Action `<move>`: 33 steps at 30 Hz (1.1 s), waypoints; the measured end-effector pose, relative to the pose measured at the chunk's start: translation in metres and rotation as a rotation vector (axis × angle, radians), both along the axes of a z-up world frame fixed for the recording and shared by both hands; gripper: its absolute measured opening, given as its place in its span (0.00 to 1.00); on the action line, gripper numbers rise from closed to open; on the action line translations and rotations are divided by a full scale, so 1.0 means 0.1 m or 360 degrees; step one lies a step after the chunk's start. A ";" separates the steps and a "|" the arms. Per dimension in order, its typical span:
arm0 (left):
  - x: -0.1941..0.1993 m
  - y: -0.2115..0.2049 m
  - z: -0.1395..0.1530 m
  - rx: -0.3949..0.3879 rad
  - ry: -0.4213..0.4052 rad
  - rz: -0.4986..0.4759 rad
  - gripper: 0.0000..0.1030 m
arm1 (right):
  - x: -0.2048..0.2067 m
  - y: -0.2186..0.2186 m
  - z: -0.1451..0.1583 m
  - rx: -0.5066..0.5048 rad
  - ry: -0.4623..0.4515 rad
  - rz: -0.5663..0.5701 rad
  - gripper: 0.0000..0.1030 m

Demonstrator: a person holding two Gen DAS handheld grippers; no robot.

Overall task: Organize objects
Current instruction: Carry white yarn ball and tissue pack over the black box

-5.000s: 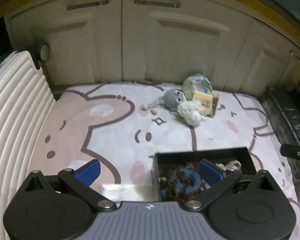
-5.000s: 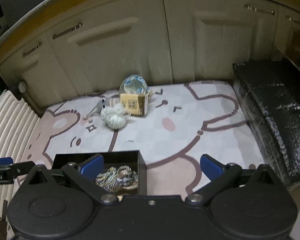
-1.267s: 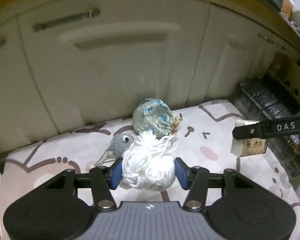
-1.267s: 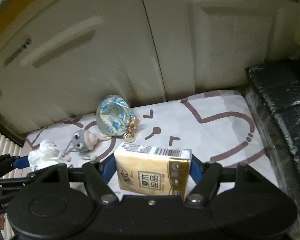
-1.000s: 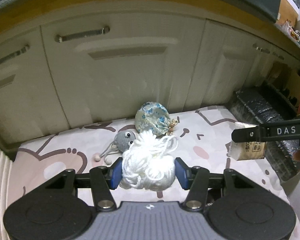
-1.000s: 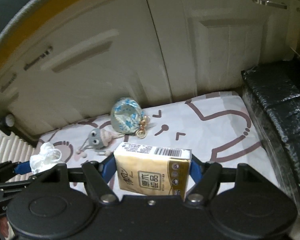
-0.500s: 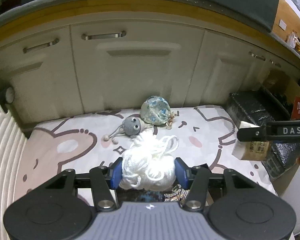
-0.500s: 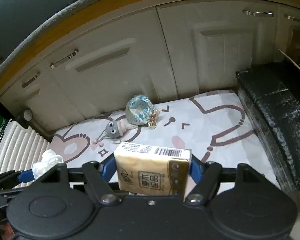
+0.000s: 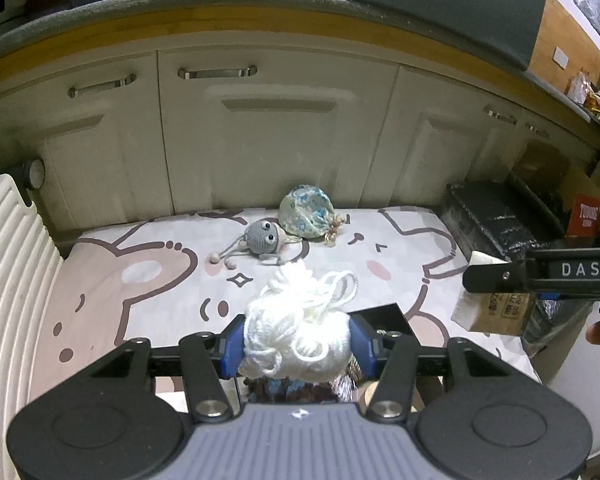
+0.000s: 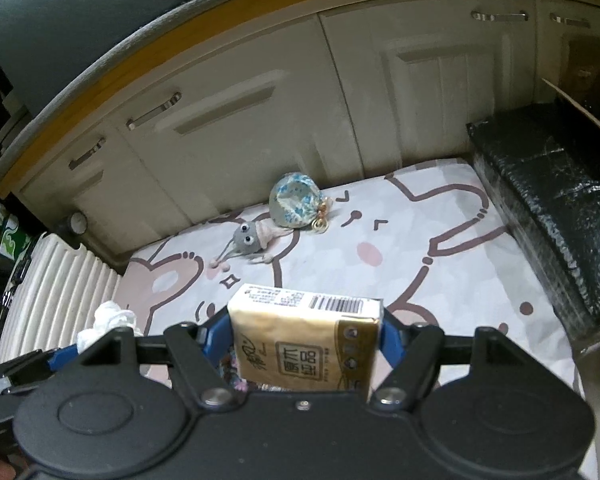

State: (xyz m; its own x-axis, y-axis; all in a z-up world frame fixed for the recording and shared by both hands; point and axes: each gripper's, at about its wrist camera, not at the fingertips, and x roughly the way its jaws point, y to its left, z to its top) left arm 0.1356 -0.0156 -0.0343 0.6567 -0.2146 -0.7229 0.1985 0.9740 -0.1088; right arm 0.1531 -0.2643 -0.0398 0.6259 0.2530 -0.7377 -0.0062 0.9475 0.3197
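nearby, grey crochet toy beside floral pouch

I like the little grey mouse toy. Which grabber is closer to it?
Left, but only just. The left gripper, holding white yarn, sits nearly straight before the grey toy; the right gripper hangs further right.

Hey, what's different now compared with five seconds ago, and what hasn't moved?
Both were empty and open then. Now the left hand-held gripper is shut on the white yarn ball and the right hand-held gripper on the tissue pack, both lifted off the mat and pulled back over the black box. The grey toy and floral pouch stayed put.
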 end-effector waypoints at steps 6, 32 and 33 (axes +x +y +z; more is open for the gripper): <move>-0.12 -0.01 -0.03 0.0002 0.0038 -0.0013 0.53 | -0.11 0.07 -0.02 -0.0018 0.0016 0.0005 0.71; -0.36 -0.09 -0.27 0.0048 0.0251 -0.0097 0.53 | -0.42 0.09 -0.24 0.0123 0.0230 -0.0064 0.71; -0.36 -0.10 -0.27 0.0049 0.0253 -0.0100 0.53 | -0.42 0.08 -0.26 0.0134 0.0241 -0.0078 0.71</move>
